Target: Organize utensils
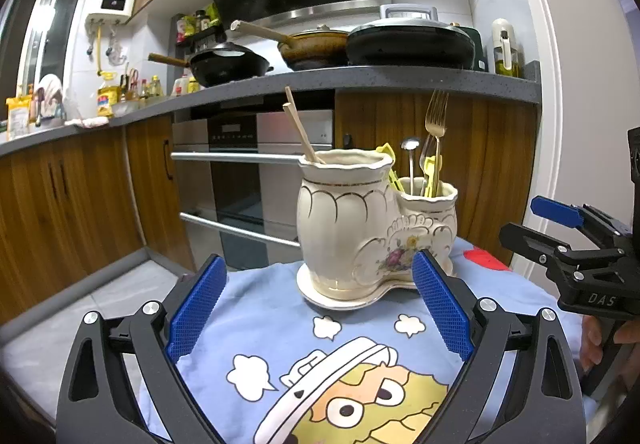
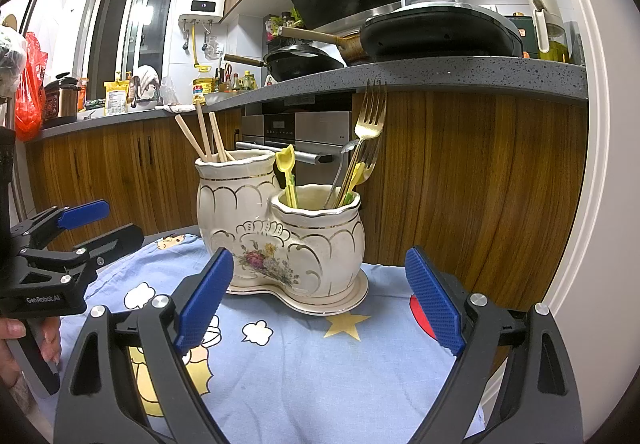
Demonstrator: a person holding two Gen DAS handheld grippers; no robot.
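A cream utensil holder (image 2: 280,240) with two cups stands on its saucer on the desk (image 2: 320,364), which has a blue cartoon cloth on it. The tall cup holds wooden chopsticks (image 2: 204,135). The short cup holds a gold fork (image 2: 370,119), a silver spoon (image 1: 411,153) and a yellow spoon (image 2: 287,171). The left tool (image 1: 318,298) has its blue pads wide apart and holds nothing. The right tool (image 2: 318,298) is wide apart too, and empty. Both point at the holder from near it.

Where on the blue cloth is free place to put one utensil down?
The blue cloth is bare in front of the ceramic holder, between the open right gripper and its base; also to the holder's right. The holder's smaller pot, with gold fork and yellow utensils, is crowded.
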